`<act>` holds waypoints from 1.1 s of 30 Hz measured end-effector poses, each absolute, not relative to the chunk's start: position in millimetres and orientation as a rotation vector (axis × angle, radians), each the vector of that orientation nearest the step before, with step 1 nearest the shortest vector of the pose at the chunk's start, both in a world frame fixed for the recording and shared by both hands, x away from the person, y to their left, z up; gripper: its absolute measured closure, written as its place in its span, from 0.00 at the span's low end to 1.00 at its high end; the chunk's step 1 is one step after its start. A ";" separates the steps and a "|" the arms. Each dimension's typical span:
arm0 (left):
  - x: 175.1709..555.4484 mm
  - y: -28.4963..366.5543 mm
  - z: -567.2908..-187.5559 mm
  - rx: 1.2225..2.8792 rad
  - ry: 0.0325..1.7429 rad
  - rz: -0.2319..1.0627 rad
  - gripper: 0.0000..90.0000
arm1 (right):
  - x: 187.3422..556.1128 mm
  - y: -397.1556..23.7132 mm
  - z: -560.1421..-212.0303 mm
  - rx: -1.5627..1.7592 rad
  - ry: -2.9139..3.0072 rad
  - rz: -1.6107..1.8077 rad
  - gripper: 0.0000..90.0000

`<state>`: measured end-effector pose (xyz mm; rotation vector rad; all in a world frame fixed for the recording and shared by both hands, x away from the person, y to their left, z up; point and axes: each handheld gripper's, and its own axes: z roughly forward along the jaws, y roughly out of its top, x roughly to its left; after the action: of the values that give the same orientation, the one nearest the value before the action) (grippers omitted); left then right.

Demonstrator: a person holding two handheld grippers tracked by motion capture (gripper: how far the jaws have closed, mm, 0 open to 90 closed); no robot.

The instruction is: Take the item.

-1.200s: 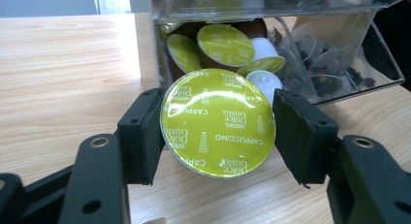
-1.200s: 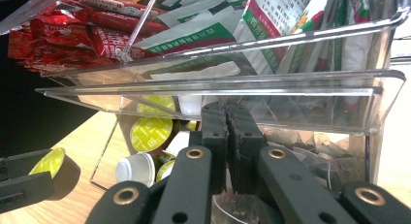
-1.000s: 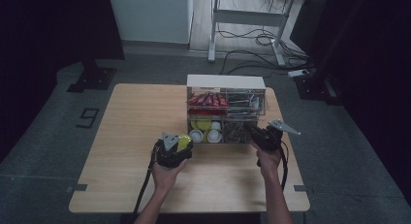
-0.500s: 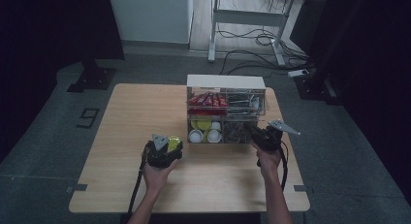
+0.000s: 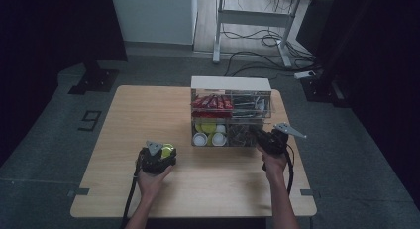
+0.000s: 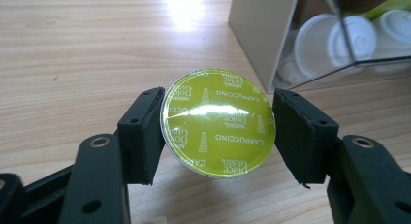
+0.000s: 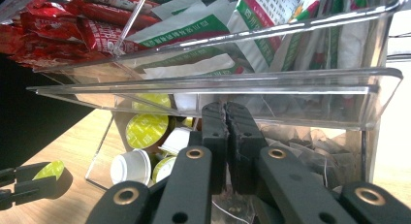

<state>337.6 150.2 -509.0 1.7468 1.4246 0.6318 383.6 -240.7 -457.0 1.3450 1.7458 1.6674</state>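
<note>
Nearest the person, the left gripper (image 5: 159, 156) holds a green coffee capsule (image 6: 218, 129) over the wooden table (image 5: 124, 120), its jaws pinching the capsule by the rim from either side. The foil lid is flat, round and glossy lime, printed with a cappuccino label, and it faces the camera; the black pads look rubbery and matte. In the high view this capsule (image 5: 167, 150) sits at about 8 o'clock from the organizer, well apart from it.

The step in hand looks like carrying one capsule away from the storage box. The next move probably calls for lowering it onto bare wood, then spreading the jaws without tipping it.

Farther off, the right gripper (image 5: 270, 140) rests at the organizer's 5 o'clock corner, its jaws pressed together with nothing between them. It seems to brace the box, though contact is hard to confirm.

The clear plastic organizer (image 5: 231, 115) is hard and glossy, with thin walls. Its lower compartment holds more capsules (image 7: 145, 129), some green-lidded, some white cups (image 7: 130, 167). Its upper trays carry crinkled red sachets (image 7: 58, 25) and green-and-white packets (image 7: 194, 23).
</note>
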 end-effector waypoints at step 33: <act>348.3 163.9 -529.4 1.799 1.500 0.585 0.32 | 385.7 -241.3 -461.1 1.355 1.757 1.650 0.96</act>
<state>348.3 163.9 -529.4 1.7985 1.4998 0.5849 385.7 -241.3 -461.1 1.3555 1.7565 1.6499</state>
